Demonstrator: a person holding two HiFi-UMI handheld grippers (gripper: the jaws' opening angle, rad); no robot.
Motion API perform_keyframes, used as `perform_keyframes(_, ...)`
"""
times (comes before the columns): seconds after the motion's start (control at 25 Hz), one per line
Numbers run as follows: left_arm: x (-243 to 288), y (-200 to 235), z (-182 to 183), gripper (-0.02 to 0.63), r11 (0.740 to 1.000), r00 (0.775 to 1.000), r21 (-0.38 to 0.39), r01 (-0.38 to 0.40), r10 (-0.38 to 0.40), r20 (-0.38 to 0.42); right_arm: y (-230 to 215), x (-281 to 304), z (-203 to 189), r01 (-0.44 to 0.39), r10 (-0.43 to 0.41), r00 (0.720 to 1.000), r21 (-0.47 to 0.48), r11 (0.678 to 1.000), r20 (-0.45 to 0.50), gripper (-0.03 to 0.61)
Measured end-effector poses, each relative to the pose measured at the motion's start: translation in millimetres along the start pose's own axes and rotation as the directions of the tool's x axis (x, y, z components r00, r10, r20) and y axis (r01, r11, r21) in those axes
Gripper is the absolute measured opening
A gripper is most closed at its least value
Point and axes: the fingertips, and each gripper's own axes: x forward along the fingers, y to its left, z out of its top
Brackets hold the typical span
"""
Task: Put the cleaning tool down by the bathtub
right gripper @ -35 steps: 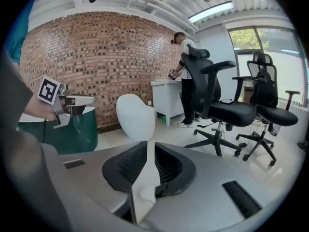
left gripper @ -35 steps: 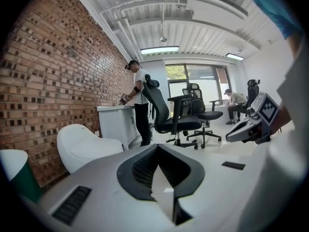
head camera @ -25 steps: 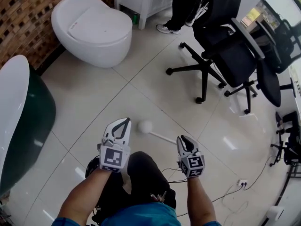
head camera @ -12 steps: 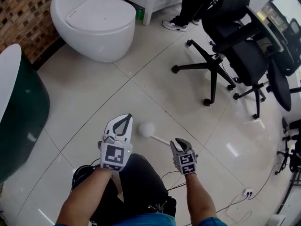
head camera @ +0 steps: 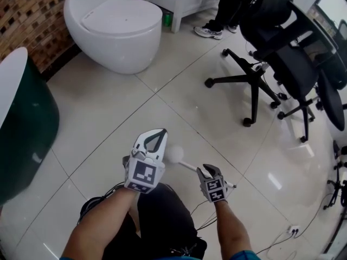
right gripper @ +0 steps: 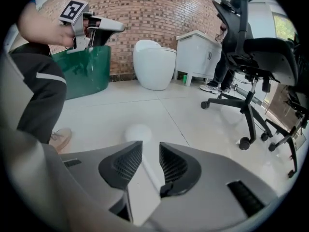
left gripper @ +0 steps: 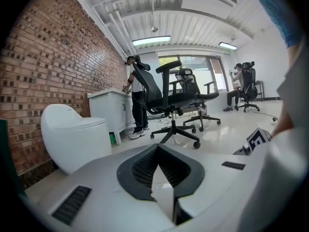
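Cleaning tool (head camera: 174,154) has its handle between my right fingers (head camera: 209,171), which have just been opening and stand off it; its white head sits just ahead. My left fingers (head camera: 160,132), beside that head, are closed and empty.

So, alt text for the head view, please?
The right gripper, whose jaws have just been opening, has the handle of the white cleaning tool between them over a tiled floor. A green bathtub stands at left, a white toilet beyond it.
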Motion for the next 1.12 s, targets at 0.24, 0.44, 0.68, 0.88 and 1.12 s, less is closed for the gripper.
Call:
perform_keyframes(0.24,15,-15,15,-0.004,0.999,0.998,-0.004,0.040,-0.040,0.038,4,35,-39,-0.055,0.048,0.993,-0.069,0.996,-0.107,0.146)
perform_keyframes(0.44,17,-21,19,-0.003,0.998,0.997,-0.010,0.059,-0.058,0.059,0,72,-78,-0.080,0.061,0.981,-0.101,0.992,-0.185,0.158)
perform_keyframes(0.68,20,-22,10,-0.005,0.997,0.997,-0.018,0.071,-0.071,0.039,2,101,-101,-0.111,0.079,0.964,-0.116,0.987,-0.254,0.172)
perform_keyframes(0.88,24,-28,-1,-0.003,0.996,0.996,-0.013,0.083,-0.083,0.009,10,120,-107,-0.124,0.078,0.950,-0.139,0.982,-0.302,0.172)
perform_keyframes(1.12,30,-49,-8,-0.005,0.988,0.988,0.037,0.151,-0.150,-0.019,14,137,-119,-0.165,0.099,0.927,-0.156,0.974,-0.362,0.172)
